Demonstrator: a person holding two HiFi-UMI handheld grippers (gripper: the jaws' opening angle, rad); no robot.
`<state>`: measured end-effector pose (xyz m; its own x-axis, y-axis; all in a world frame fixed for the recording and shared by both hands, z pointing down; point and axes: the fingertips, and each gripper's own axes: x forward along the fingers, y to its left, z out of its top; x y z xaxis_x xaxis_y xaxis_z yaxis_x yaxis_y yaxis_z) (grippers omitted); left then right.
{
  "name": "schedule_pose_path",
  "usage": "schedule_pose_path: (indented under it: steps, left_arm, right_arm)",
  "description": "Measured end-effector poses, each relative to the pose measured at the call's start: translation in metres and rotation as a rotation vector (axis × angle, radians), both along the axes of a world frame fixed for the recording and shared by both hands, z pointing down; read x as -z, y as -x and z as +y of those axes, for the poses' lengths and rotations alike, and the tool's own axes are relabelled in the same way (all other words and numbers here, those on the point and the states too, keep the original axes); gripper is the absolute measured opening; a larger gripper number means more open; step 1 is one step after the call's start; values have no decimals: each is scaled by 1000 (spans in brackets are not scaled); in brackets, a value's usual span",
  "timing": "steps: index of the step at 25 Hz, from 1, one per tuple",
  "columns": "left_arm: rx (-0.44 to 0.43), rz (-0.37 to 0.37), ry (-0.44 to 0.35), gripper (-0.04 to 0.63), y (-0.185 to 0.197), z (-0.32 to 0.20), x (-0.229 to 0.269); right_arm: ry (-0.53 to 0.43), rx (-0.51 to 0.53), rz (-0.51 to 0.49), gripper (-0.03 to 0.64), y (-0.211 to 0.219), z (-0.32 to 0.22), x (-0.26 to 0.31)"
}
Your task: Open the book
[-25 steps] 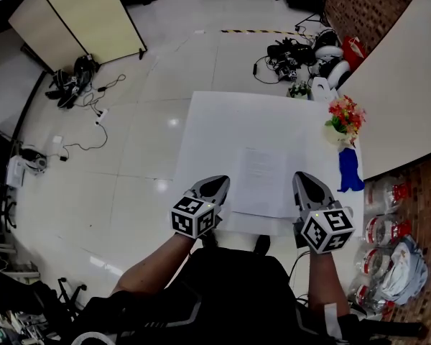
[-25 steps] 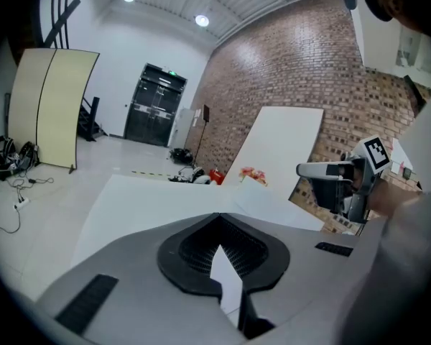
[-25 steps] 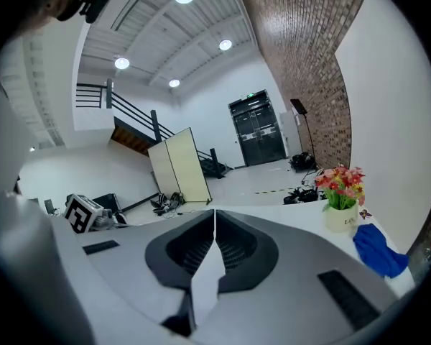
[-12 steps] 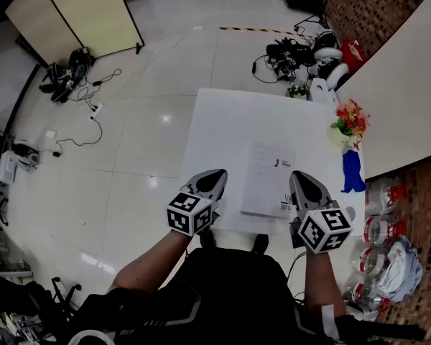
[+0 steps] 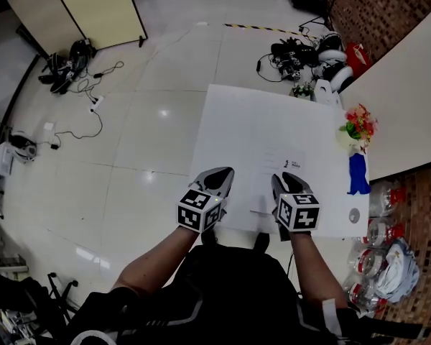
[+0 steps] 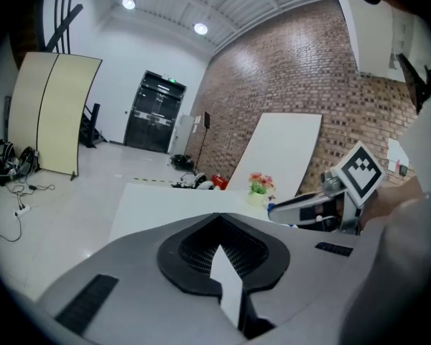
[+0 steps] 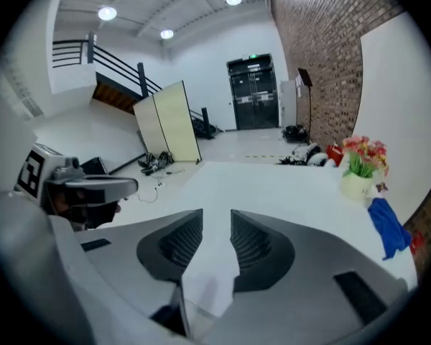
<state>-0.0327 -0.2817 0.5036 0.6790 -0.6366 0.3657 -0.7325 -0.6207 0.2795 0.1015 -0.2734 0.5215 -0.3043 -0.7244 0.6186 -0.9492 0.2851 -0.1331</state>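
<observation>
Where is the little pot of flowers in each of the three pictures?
Head view: pot of flowers at the white table's right edge, right of centre.
Left gripper view: pot of flowers near centre, at the table's far side.
Right gripper view: pot of flowers at right, above the blue cloth.
Shared landmark: the brick wall beyond it.

No text legible. Book [image 5: 273,165]: small dark print on cover, too small to read. Cubes on left gripper [image 5: 226,172] and right gripper [image 5: 281,180]: black-white square markers, no letters. Green sign [image 7: 253,57] over door [image 7: 253,99]: unreadable.
</observation>
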Motion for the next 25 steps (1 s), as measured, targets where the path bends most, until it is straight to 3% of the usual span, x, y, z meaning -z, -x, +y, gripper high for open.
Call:
schedule_pose_path:
  steps: [5,8,10,16,21,25]
  left_arm:
    - [-44,-22,34,-5,16,5,-25]
    - [-66,-15,50,-5,30,5,-36]
    - [-73,-6,58,-5,41,4,-41]
    - [-62,21,94,-5,67,-7,-60]
    - [-94,42,113,-6,65,-7,-64]
    - [-113,55,113,-6,63,-9,-62]
  right_arm:
    - [214,-43,122,94,26,-3,-89]
    - [286,-97,260,94,25,-5,-128]
    - [322,-128,295,94,25,-6,-143]
    - [380,-177,355,94,30,-11,-163]
    - [409,-163,454,95,37,-16,-163]
    - [424,-178,467,95,38,-15,-163]
